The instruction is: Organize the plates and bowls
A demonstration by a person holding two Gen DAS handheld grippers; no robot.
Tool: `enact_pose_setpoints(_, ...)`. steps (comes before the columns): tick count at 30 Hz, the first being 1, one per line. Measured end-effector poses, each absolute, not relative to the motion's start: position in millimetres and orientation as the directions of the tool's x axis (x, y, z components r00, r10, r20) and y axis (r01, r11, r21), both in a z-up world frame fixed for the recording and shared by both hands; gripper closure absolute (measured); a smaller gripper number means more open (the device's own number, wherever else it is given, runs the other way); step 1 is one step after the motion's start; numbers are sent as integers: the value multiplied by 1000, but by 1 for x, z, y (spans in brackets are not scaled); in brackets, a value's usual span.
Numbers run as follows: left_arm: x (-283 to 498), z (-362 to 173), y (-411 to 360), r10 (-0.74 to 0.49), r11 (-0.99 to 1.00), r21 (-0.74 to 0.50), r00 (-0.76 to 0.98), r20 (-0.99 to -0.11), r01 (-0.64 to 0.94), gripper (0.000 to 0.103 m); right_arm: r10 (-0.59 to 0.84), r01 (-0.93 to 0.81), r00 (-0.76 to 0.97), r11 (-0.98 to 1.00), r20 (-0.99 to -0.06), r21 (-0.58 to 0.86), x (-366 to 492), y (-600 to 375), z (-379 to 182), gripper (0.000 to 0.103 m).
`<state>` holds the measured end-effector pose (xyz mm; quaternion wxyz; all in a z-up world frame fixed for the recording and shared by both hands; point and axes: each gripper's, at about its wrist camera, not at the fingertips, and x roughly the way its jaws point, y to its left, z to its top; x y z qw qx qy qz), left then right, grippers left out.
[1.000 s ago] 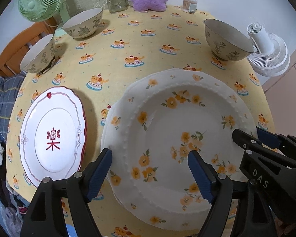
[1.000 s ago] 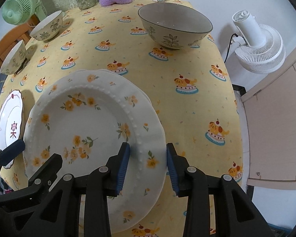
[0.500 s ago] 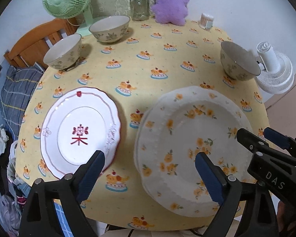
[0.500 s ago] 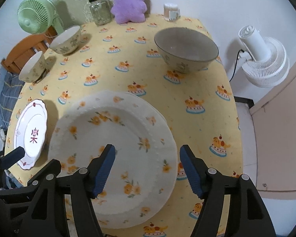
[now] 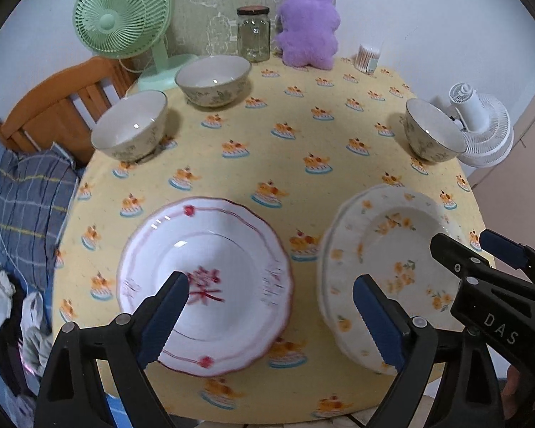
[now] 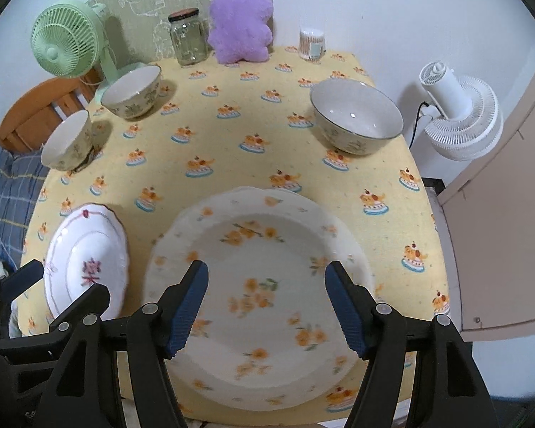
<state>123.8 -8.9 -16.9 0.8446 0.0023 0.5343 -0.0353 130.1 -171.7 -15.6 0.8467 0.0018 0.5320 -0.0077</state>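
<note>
Both grippers hang with jaws spread wide, holding nothing: the left gripper (image 5: 267, 315) above the red-trimmed plate (image 5: 203, 281), the right gripper (image 6: 267, 308) over the flowered plates (image 6: 260, 296), seemingly two stacked, though blur hides the rims. Three bowls sit farther ahead on the worktop (image 6: 232, 149). To lift the red plate cleanly, I'd come in low at its near edge and pinch the rim squarely.
</note>
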Motion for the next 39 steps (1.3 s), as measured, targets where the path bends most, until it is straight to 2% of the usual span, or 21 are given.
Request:
enact_pose_setpoints(16, 132, -18, 81, -97, 988, -26, 487, -868, 152, 10, -48, 143, 525, 989, -850, 32, 117, -81, -5, 32)
enact_pose_setpoints(22, 131, -31, 93, -119, 979, -25, 466, -877, 202, 10, -70, 161, 510, 987, -857, 16, 114, -50, -17, 32)
enact_pose_setpoints(34, 147, -74, 109, -79, 982, 1, 422, -903, 187, 11, -68, 122, 471, 992, -880, -12, 133, -16, -55, 32)
enact_pose_setpoints(39, 154, -90, 113, -77, 985, -11, 382, -921, 174, 15, -62, 128, 420, 992, -906, -9, 143, -15, -76, 32)
